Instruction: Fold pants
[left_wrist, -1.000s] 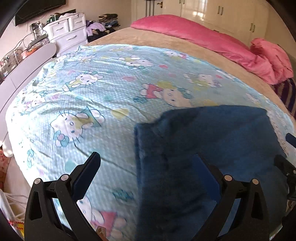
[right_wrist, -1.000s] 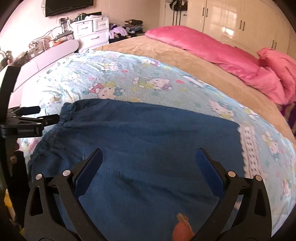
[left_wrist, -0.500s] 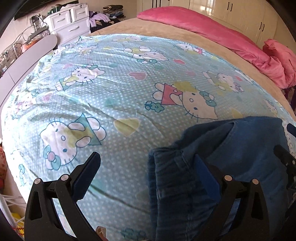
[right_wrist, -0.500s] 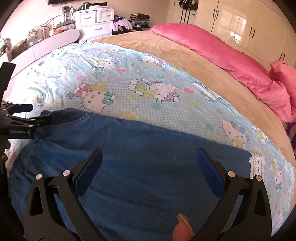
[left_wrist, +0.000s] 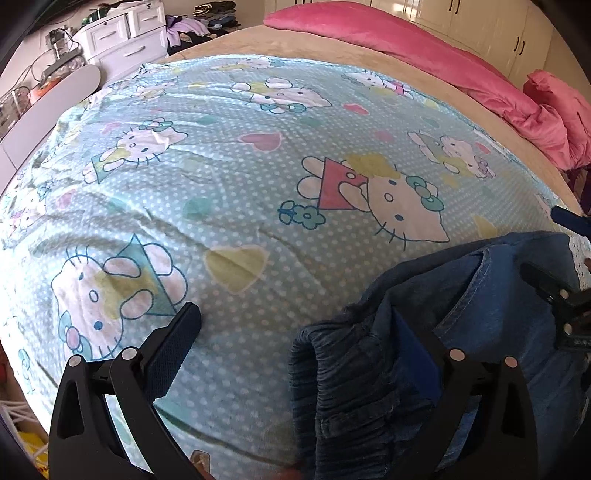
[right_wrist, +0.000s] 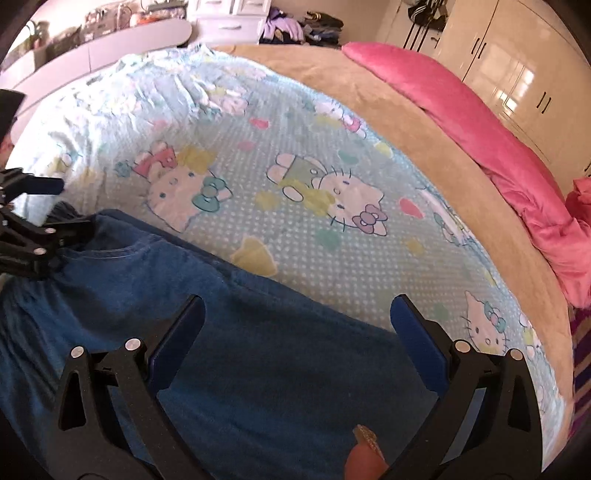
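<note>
Two grippers are working over blue denim pants (right_wrist: 258, 369) lying on the cartoon-print bedsheet (left_wrist: 229, 192), their long axis running left to right. At the pants' left end, the left gripper (left_wrist: 295, 347) is hovering with jaws spread, one finger over the gathered waistband (left_wrist: 343, 373). Further right along the pants, the right gripper (right_wrist: 297, 332) is hanging wide apart above mid-leg, gripping nothing.

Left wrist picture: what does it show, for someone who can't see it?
An open left claw hangs over the gathered waistband of dark blue denim pants on a light blue cartoon-cat bedsheet. A pink blanket lies behind.
</note>
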